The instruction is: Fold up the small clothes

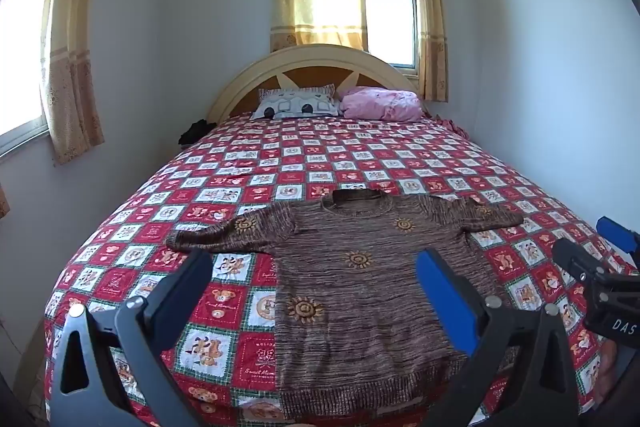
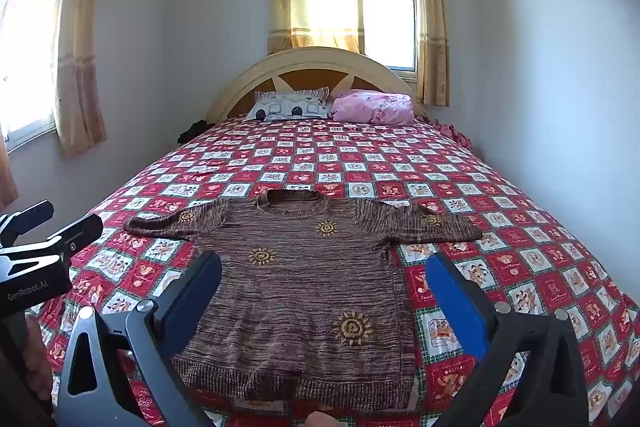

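A small brown knitted sweater (image 1: 352, 287) with yellow sun patterns lies flat, face up, on the bed, sleeves spread, neck away from me; it also shows in the right wrist view (image 2: 304, 291). My left gripper (image 1: 314, 267) is open and empty, above the sweater's left part near the hem. My right gripper (image 2: 324, 279) is open and empty, above the sweater's lower half. The right gripper also shows at the right edge of the left wrist view (image 1: 592, 247). The left gripper shows at the left edge of the right wrist view (image 2: 52, 223).
The bed (image 1: 320, 163) has a red and white checked cover. A patterned pillow (image 1: 298, 103) and a pink bundle (image 1: 382, 103) lie at the headboard. Walls stand close on both sides. A dark item (image 1: 196, 131) lies at the bed's far left.
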{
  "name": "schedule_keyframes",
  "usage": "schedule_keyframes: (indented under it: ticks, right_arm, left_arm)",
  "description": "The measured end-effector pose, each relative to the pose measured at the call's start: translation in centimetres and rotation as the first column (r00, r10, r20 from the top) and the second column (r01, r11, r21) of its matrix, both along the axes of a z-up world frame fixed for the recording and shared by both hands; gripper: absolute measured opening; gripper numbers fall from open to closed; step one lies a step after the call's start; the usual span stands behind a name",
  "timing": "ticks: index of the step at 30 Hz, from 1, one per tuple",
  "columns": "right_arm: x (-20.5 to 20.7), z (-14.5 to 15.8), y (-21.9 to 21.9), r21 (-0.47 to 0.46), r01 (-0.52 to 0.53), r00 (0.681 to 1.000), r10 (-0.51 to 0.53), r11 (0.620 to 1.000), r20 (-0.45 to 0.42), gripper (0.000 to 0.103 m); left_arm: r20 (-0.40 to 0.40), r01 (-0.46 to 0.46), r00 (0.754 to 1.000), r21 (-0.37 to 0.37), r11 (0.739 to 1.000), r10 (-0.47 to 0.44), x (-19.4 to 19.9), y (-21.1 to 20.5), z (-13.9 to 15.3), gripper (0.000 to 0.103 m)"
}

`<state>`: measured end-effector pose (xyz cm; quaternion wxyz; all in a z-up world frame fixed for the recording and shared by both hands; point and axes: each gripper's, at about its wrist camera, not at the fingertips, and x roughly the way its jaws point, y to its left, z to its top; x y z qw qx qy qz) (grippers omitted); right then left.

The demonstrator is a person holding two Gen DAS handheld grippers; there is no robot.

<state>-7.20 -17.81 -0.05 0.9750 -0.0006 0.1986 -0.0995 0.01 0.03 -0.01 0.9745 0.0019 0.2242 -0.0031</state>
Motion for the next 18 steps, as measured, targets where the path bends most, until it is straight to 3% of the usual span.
schedule_keyframes:
  ticks: [18]
  right_arm:
    - [0.51, -0.7, -0.08, 0.001, 0.005, 1.0, -0.005, 1.0, -0.001, 0.102]
  left_arm:
    - [0.002, 0.0, 1.0, 0.016, 1.0, 0.0, 0.14, -0.46, -0.08, 0.103]
